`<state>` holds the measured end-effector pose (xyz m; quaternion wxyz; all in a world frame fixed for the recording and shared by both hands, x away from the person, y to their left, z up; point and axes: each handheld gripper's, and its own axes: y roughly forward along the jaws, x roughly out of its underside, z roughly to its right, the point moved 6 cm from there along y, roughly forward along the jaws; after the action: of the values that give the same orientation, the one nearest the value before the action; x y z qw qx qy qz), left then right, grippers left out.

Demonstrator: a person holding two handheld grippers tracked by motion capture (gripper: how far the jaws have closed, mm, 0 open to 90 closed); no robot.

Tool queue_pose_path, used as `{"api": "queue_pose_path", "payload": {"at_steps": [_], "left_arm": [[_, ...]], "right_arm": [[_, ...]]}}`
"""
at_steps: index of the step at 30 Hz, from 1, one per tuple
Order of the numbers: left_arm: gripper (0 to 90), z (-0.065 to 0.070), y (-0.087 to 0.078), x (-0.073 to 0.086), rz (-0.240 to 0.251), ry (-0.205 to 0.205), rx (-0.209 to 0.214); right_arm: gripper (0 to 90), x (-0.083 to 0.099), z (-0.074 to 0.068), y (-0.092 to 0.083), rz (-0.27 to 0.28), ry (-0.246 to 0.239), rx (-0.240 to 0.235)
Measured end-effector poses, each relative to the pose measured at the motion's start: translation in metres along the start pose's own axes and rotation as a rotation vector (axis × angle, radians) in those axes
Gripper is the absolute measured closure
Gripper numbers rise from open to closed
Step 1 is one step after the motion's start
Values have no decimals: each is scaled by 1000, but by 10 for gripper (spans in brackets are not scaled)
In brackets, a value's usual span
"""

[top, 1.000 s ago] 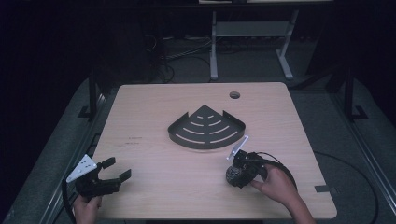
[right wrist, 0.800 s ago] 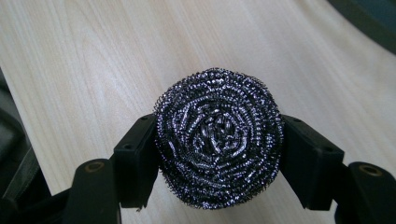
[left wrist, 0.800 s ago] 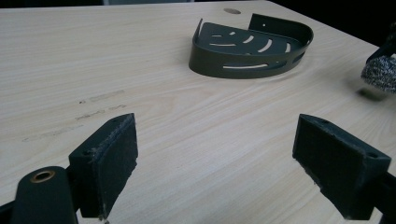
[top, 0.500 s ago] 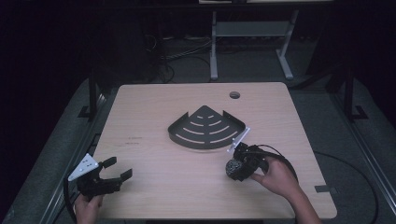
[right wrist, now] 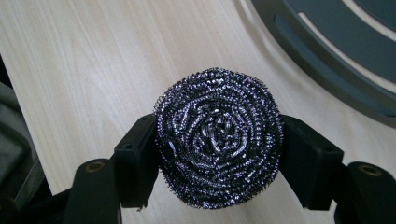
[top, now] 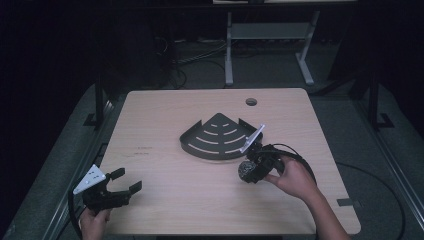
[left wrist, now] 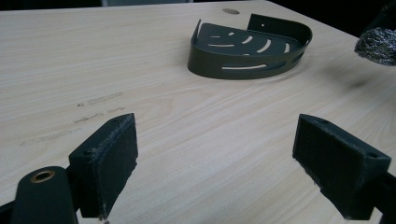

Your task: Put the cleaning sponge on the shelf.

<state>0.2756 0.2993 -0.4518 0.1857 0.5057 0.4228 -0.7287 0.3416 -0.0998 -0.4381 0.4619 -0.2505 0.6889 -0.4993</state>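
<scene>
Beside the curved front of the dark metal corner shelf (top: 218, 136), the right gripper (right wrist: 219, 140) clamps a round steel-wool scrubber (right wrist: 218, 137) between its jaws, clear of the pale wooden table (top: 165, 115), probably bound for the slotted, fan-shaped shelf. Its coiled wire looks springy, so a firm side squeeze suits it. Near the table's front left corner, the left gripper (left wrist: 215, 154) waits, jaws wide and empty.

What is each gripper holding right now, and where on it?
The right gripper clamps a steel wool scourer across its opposite round sides. The left gripper is open and holds nothing.
</scene>
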Motion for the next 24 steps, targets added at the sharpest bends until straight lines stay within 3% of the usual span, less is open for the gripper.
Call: {"api": "queue_pose_path", "payload": {"at_steps": [24], "left_arm": [[133,0,0,-1,4,3,-2]], "right_arm": [[336,-20,16,-8,-1,0,-9]]}}
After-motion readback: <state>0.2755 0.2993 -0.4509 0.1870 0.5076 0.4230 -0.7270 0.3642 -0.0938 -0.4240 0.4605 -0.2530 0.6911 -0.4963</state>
